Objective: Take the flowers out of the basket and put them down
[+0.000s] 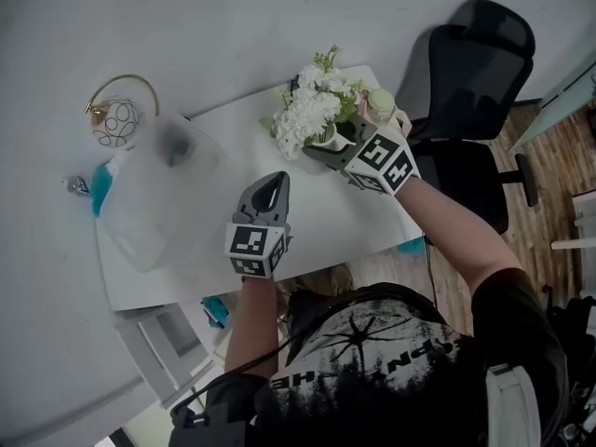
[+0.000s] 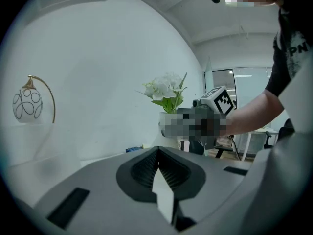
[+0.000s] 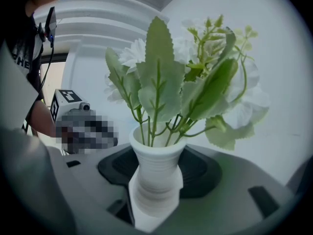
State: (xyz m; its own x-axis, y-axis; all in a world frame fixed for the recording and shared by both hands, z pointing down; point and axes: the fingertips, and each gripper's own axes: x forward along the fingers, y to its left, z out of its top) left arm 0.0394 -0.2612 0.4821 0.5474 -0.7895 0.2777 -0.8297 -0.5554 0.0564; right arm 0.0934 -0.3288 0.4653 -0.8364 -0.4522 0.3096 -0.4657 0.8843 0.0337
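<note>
Far left there's a round wire lamp (image 1: 116, 119), then what looks like a clear plastic tub (image 1: 154, 198), too blurry to be sure. Left gripper (image 1: 270, 189) is over the white table (image 1: 317, 222), jaws closed on nothing. Right gripper (image 1: 328, 150) is clamped on the white vase (image 3: 156, 165) of flowers (image 1: 312, 110) by the table's far corner.

An office, by its black swivel chair (image 1: 477, 73), white desk (image 1: 321, 226) and wood floor (image 1: 551, 156).
</note>
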